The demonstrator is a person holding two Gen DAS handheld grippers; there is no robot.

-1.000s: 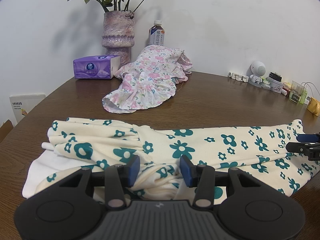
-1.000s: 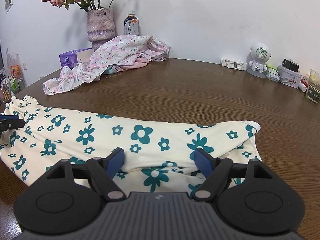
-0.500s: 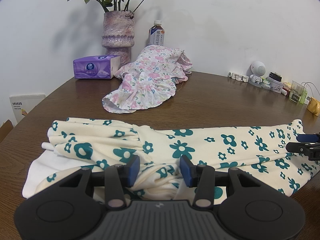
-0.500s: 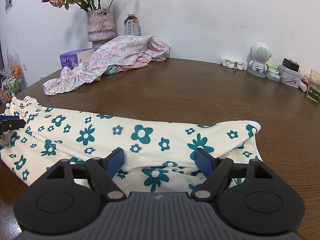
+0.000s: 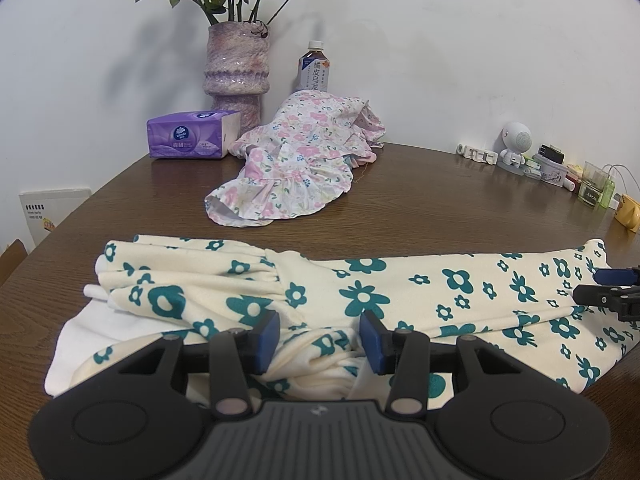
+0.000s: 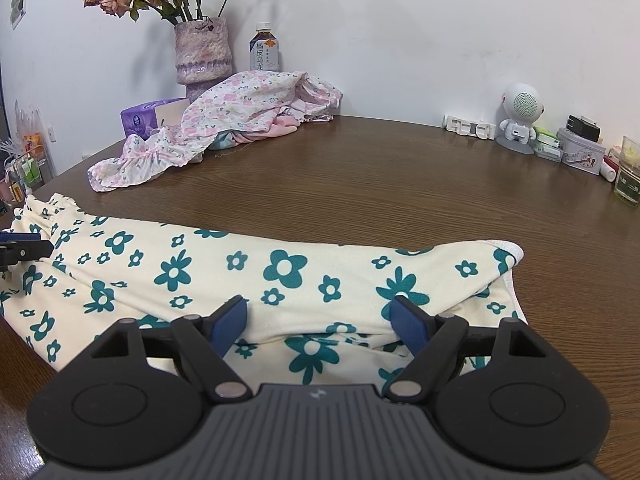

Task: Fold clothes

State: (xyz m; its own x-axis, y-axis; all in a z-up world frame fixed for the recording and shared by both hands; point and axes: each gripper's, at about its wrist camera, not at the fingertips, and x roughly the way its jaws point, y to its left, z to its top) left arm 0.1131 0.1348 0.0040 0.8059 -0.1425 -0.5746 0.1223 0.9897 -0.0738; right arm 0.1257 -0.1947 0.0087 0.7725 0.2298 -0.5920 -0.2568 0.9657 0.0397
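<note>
A cream garment with teal flowers (image 5: 360, 280) lies in a long band across the brown table (image 5: 440, 208). In the left wrist view my left gripper (image 5: 318, 338) sits at its near edge, and a twisted bunch of the cloth fills the gap between the blue pads (image 5: 267, 340). In the right wrist view the same garment (image 6: 280, 268) stretches from left to right, and my right gripper (image 6: 318, 320) stands wide open over its near fold, the pads (image 6: 406, 322) resting on the cloth. Each gripper's tips show at the edge of the other's view.
A pink floral garment (image 5: 296, 164) lies heaped at the back beside a vase of roses (image 5: 236, 68), a purple tissue pack (image 5: 192, 136) and a bottle (image 5: 314, 68). Along the right back edge stand a small white robot figure (image 6: 520, 116), tins and a glass (image 6: 628, 172).
</note>
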